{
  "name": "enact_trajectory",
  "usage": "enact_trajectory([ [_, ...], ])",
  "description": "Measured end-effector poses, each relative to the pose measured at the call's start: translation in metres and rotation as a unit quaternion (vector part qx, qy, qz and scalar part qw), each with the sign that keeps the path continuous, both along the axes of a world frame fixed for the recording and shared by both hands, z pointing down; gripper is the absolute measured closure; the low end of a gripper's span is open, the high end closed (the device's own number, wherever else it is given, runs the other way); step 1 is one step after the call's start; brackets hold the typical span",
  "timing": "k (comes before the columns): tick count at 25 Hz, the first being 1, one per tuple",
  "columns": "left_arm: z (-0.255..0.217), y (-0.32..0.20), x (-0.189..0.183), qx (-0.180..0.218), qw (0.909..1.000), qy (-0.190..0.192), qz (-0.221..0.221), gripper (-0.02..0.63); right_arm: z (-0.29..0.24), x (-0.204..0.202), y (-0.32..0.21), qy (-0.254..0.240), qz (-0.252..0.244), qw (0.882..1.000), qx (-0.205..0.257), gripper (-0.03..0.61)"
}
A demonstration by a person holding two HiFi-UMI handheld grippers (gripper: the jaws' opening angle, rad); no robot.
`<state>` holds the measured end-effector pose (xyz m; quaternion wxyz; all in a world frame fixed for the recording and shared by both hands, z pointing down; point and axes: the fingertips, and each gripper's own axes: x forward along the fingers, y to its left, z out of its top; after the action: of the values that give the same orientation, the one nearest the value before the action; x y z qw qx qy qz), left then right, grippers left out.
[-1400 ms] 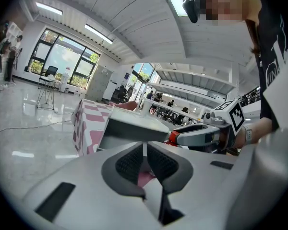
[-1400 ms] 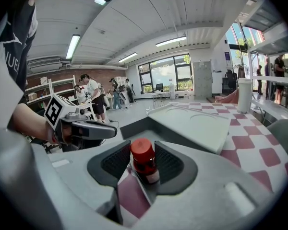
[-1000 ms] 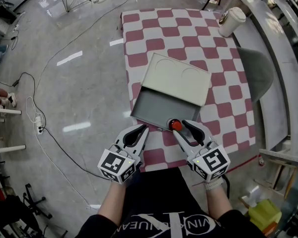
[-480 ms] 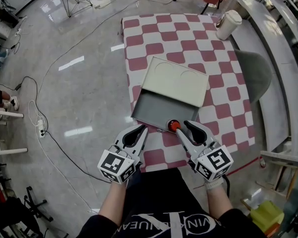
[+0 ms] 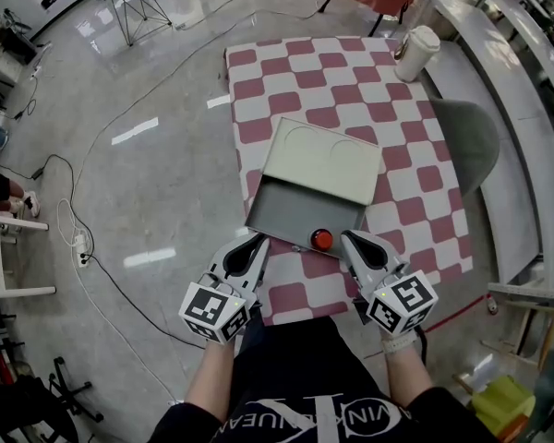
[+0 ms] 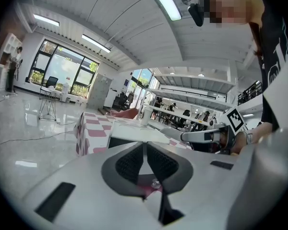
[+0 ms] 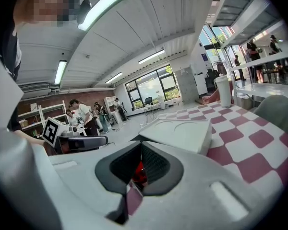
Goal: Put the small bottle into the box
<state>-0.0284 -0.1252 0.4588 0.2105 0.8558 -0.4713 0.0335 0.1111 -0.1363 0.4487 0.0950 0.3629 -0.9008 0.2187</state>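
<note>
- The right gripper [image 5: 349,239]: fingers closing, pressed together, empty; small red-capped bottle [image 5: 322,239] just left of their tips, inside grey open box [image 5: 295,201].
- The left gripper [image 5: 258,241]: fingers pressed together, empty.

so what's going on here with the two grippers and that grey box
A person holds a two-jaw gripper in each hand over a red-and-white checked table. On it lies a flat grey box with its pale lid slid partway back. A small red-capped bottle stands at the box's near edge, apparently inside. The right gripper sits beside it, jaws closing on nothing, the red cap just beyond them. The left gripper hangs shut by the box's near left corner.
</note>
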Motion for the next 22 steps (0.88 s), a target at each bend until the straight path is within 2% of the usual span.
enact_trajectory([
  [15,-0.027,-0.013,-0.007,0.023,0.9995,-0.009,-0.018,0.584,-0.024,0.009,-0.009,-0.002,0.004,1.000,0.030,0.572],
  [20,-0.040,-0.019,-0.011,0.026,0.9989,0.023,-0.031,0.584,-0.033,0.010,-0.011,-0.001,0.004,0.999,0.036,0.572],
  [22,-0.045,-0.021,-0.013,0.030,0.9987,0.024,-0.034,0.584,-0.036,0.010,-0.012,-0.001,0.000,0.999,0.041,0.572],
])
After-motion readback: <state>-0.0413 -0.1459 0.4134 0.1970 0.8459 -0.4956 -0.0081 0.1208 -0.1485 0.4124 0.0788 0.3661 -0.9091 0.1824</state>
